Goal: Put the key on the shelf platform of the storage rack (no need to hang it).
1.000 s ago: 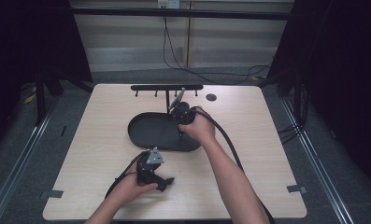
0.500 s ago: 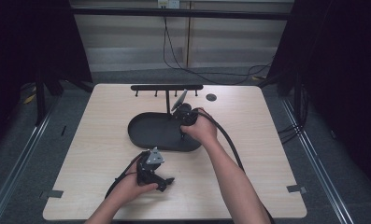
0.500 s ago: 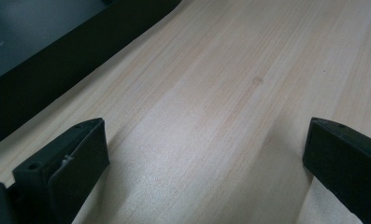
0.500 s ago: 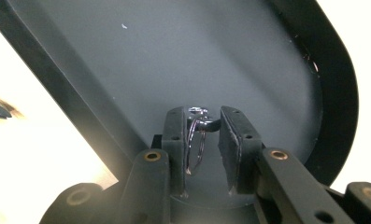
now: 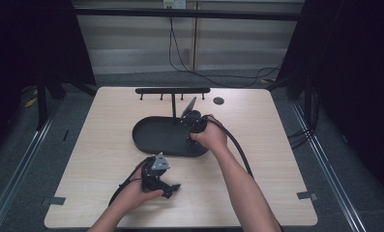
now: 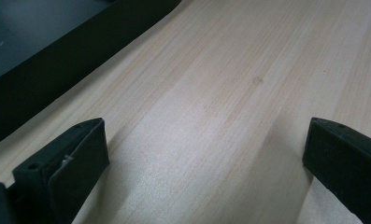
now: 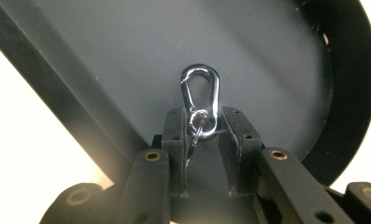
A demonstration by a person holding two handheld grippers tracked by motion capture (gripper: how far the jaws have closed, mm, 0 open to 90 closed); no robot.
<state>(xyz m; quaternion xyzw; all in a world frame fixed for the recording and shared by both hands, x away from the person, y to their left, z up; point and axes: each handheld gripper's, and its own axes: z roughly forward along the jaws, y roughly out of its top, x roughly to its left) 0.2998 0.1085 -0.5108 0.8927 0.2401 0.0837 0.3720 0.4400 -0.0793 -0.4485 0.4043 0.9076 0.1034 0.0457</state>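
The pale wood-grain tabletop (image 5: 97,145) is lying matte and smooth under me, in a dim room with dark curtains at the sides. Nearest to me, my left fingers (image 6: 75,158) are standing wide apart just above bare wood, gripping nothing, with the dark table edge off to one side of them.

Farther out, my right fingers (image 7: 174,135) are pinching tight on a snap hook (image 7: 200,95). They are clamping its small round eye and the thin split ring threaded there, while the polished chrome loop is sticking out beyond the tips. It is hard, slick and rounded, so I judge it could swivel in the pinch.

Against a second ago almost nothing is changing: the right grip is staying closed on the hook and both hands are keeping roughly their places. To me that means the pick-up is done and the carrying is only starting.

Directly beyond the right fingertips the black oval tray (image 7: 276,65) is spreading, flat-floored with a low raised rim. Past the tray's far side, a black rack (image 5: 172,90) is standing on a thin post, its crossbar carrying short pegs, probably where the hook is going.
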